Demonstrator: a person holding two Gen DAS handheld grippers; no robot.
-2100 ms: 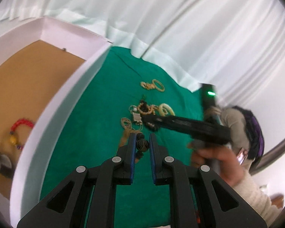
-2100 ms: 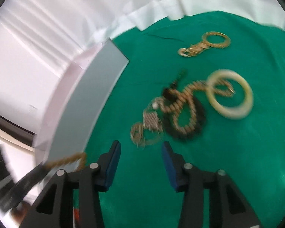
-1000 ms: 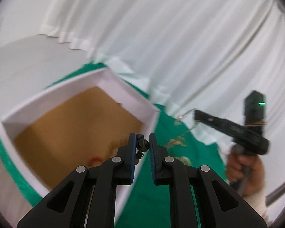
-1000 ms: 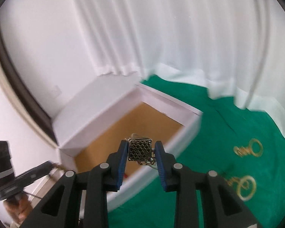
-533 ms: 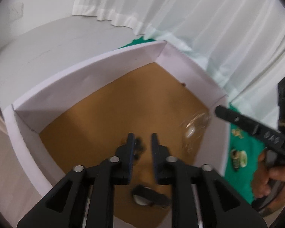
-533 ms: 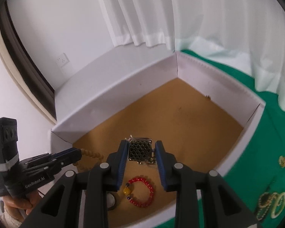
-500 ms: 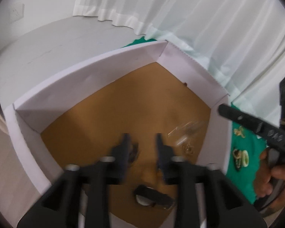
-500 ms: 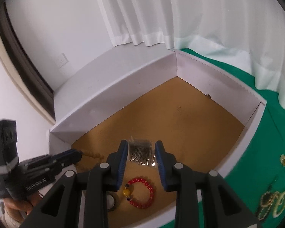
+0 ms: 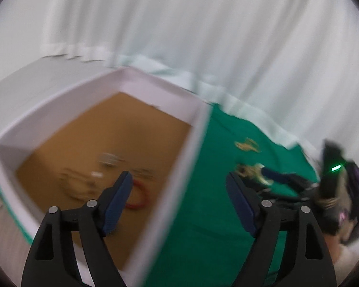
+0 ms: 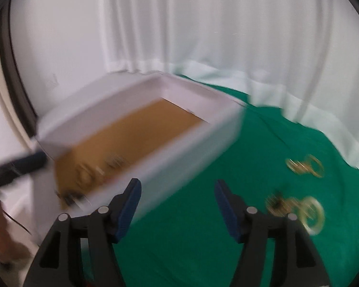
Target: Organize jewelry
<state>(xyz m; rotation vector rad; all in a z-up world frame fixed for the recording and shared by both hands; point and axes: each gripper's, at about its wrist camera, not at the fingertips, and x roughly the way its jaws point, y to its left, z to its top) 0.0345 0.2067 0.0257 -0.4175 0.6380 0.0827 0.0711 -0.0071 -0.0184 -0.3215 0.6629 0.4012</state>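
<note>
My left gripper (image 9: pixel 179 186) hangs over the right wall of the white box (image 9: pixel 155 91), jaws opening, nothing between them. On the box's brown floor lie a red bead bracelet (image 9: pixel 139 198) and blurred pieces (image 9: pixel 83 181). My right gripper (image 10: pixel 177 190) is above the green cloth (image 10: pixel 203 239) beside the box (image 10: pixel 179 157), jaws opening and empty. Blurred jewelry (image 10: pixel 100 167) lies inside the box. On the cloth lie a gold chain piece (image 10: pixel 304 166) and a tangle with a pale bangle (image 10: pixel 299 209). The right gripper (image 9: pixel 275 177) also shows above that tangle (image 9: pixel 249 168).
White curtains (image 10: pixel 227 35) hang behind the table and fall onto the cloth's far edge. Another gold piece (image 9: pixel 246 144) lies further back on the green cloth (image 9: pixel 215 227). The left gripper's finger (image 10: pixel 28 162) shows blurred beside the box's left corner. A hand (image 10: pixel 2 244) is at lower left.
Both grippers have let their pieces fall into the box and opened wide. Both views have swung from the box's inside towards its right wall and the green cloth.
</note>
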